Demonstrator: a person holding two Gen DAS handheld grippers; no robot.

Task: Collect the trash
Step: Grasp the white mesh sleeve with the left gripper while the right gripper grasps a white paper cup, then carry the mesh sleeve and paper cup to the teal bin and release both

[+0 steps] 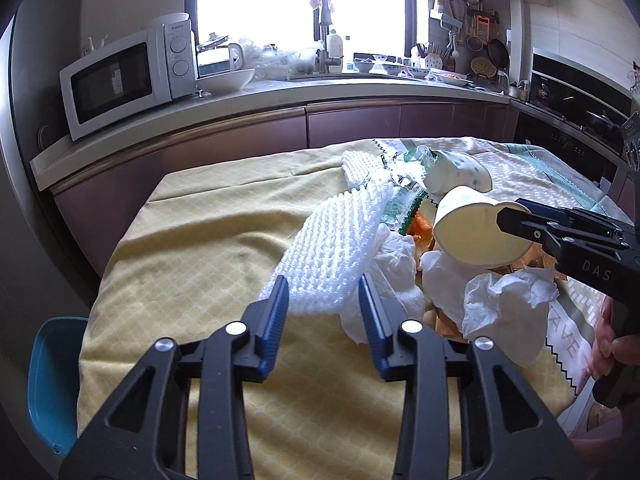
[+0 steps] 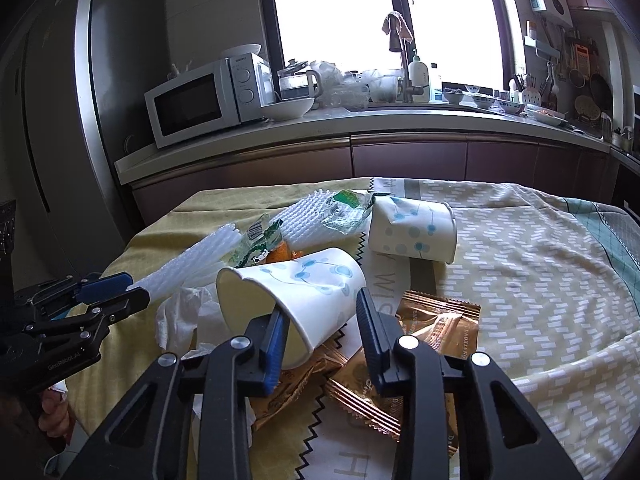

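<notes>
A pile of trash lies on the cloth-covered table (image 1: 192,248). My left gripper (image 1: 324,300) is open, its blue pads on either side of the near end of a white foam net (image 1: 332,248); it also shows in the right wrist view (image 2: 120,294). My right gripper (image 2: 322,320) is open around a tipped paper cup (image 2: 296,296), one finger inside the rim, one outside; the cup also shows in the left wrist view (image 1: 472,224). A second paper cup (image 2: 412,232) lies behind. Crumpled tissues (image 1: 504,312) and gold snack wrappers (image 2: 436,328) lie around them.
A green and clear plastic wrapper (image 2: 344,212) lies at the back of the pile. A kitchen counter with a microwave (image 1: 124,80) and a sink runs behind the table. A blue chair (image 1: 52,380) stands at the table's left. A fridge (image 2: 92,128) is at far left.
</notes>
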